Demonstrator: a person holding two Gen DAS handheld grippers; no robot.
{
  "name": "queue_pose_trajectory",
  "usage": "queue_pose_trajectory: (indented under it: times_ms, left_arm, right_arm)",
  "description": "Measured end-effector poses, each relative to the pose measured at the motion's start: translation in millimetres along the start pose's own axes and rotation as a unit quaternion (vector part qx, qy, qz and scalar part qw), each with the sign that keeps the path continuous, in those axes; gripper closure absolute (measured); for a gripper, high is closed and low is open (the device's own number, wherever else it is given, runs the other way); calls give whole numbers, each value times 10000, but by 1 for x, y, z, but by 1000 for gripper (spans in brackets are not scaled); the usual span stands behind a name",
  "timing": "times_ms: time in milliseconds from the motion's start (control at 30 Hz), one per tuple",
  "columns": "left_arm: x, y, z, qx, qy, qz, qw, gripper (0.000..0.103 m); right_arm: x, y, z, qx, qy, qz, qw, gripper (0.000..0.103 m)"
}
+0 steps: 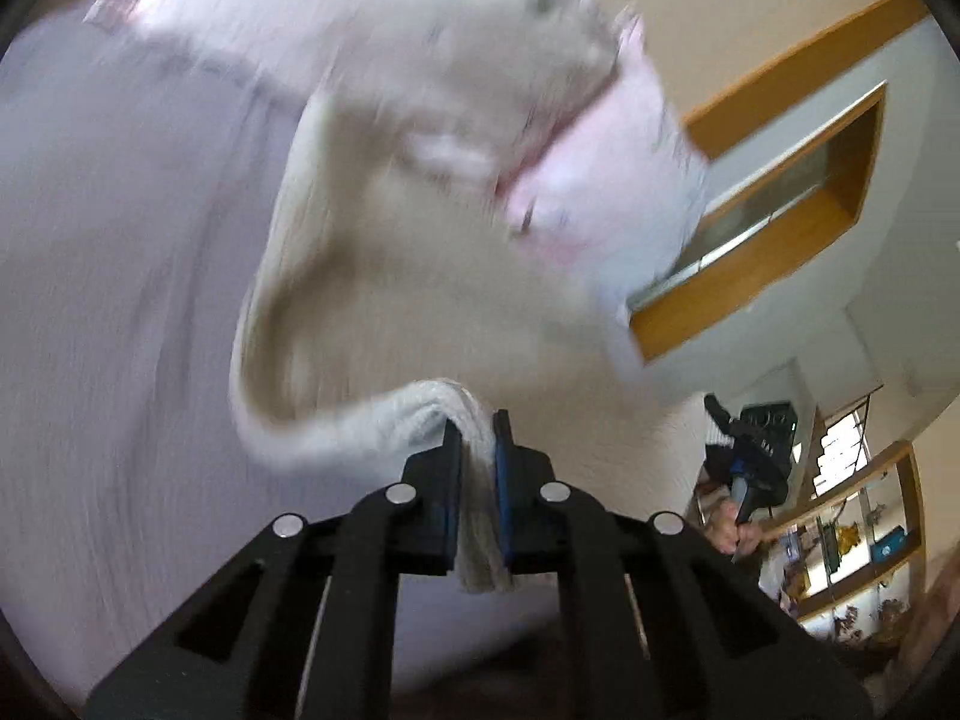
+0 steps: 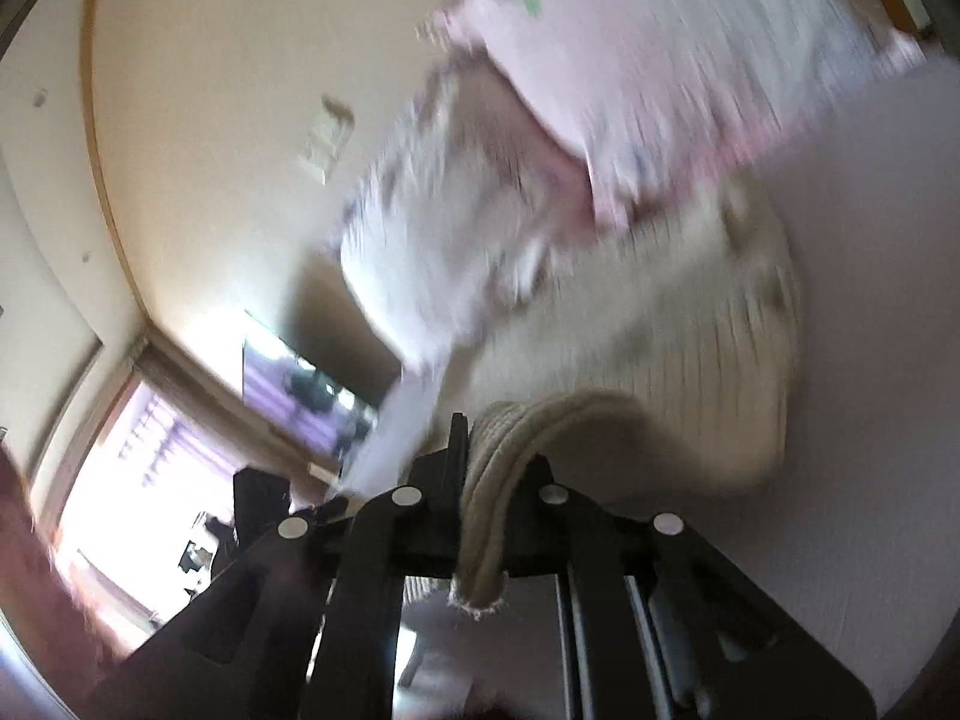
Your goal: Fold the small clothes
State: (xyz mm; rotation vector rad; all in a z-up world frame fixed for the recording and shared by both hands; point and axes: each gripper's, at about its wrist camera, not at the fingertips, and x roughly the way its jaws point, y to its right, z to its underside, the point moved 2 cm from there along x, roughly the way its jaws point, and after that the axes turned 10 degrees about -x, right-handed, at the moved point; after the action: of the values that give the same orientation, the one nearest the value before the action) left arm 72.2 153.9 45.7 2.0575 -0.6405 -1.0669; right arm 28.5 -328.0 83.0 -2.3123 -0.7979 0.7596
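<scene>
A small beige ribbed garment (image 1: 420, 276) hangs blurred in the air in front of both cameras. My left gripper (image 1: 478, 438) is shut on one bunched edge of it; the cloth passes between the fingers and sticks out behind. My right gripper (image 2: 495, 444) is shut on another bunched edge of the same garment (image 2: 678, 348). Pale pink and white clothes (image 1: 588, 168) lie beyond it, also in the right wrist view (image 2: 630, 78). In the left wrist view the other gripper (image 1: 750, 450) shows at the right, held in a hand.
A white cloth-covered surface (image 1: 120, 300) lies under the clothes, also at the right of the right wrist view (image 2: 870, 300). Cream walls, a wood-framed opening (image 1: 780, 180), shelves (image 1: 852, 528) and a bright window (image 2: 150, 480) surround it. Both views are motion-blurred.
</scene>
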Motion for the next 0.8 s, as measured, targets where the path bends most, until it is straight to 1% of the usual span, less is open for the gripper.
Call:
queue_pose_trajectory:
  times_ms: [33, 100, 133, 167, 200, 233, 267, 300, 333, 367, 400, 433, 467, 500, 567, 600, 700, 800]
  left_arm:
    - [8, 4, -29, -22, 197, 60, 9998, 94]
    - [26, 7, -69, -88, 479, 52, 9988, 94]
    - [38, 6, -90, -119, 654, -30, 9978, 94]
    - [55, 4, -115, -177, 885, -191, 9957, 94]
    - [70, 0, -135, -203, 1006, -407, 9939, 93]
    - [87, -7, -153, -240, 1061, -663, 9919, 93]
    - [106, -19, -170, -387, 1013, -945, 9896, 92]
    - [116, -31, -178, -660, 858, -1047, 9886, 91]
    - [117, -39, -180, -889, 802, -1018, 9876, 91]
    - [112, -46, -179, -1083, 840, -892, 9865, 89]
    - [105, -48, -176, -1050, 883, -831, 9871, 83]
    - [98, -47, -171, -934, 921, -847, 9877, 65]
    - [90, -49, -162, -799, 947, -999, 9873, 47]
    - [85, -51, -156, -758, 914, -1100, 9868, 42]
    - [80, -54, -142, -757, 735, -1115, 9881, 39]
    - [80, -56, -137, -757, 637, -1155, 9884, 38]
    - [89, -58, -127, -715, 344, -1301, 9883, 37]
    - [108, -58, -117, -667, 5, -1278, 9895, 37]
  right_arm:
    - [10, 6, -20, 0, 151, 51, 9999, 94]
    - [35, 28, -57, 151, 431, 191, 9988, 94]
    - [50, 41, -73, 300, 545, 315, 9976, 94]
    - [72, 62, -90, 568, 615, 577, 9948, 94]
    - [89, 83, -99, 826, 575, 931, 9906, 94]
    - [108, 102, -107, 1052, 452, 1287, 9851, 90]
    - [129, 124, -110, 1292, 180, 1668, 9773, 79]
    - [141, 139, -109, 1510, -63, 1942, 9692, 72]
    - [147, 150, -106, 1775, -191, 2064, 9620, 57]
    - [146, 153, -102, 1930, -128, 1947, 9616, 39]
    - [141, 151, -101, 1888, 2, 1800, 9654, 30]
    - [134, 145, -101, 1719, 142, 1774, 9689, 11]
    - [124, 136, -103, 1419, 394, 1879, 9711, 6]
    - [118, 130, -106, 1207, 577, 1926, 9721, 6]
    - [111, 124, -107, 857, 807, 1881, 9751, 6]
    - [111, 125, -108, 821, 840, 1838, 9759, 6]
    - [112, 130, -103, 886, 727, 1753, 9778, 6]
    - [115, 137, -102, 957, 638, 1738, 9780, 6]
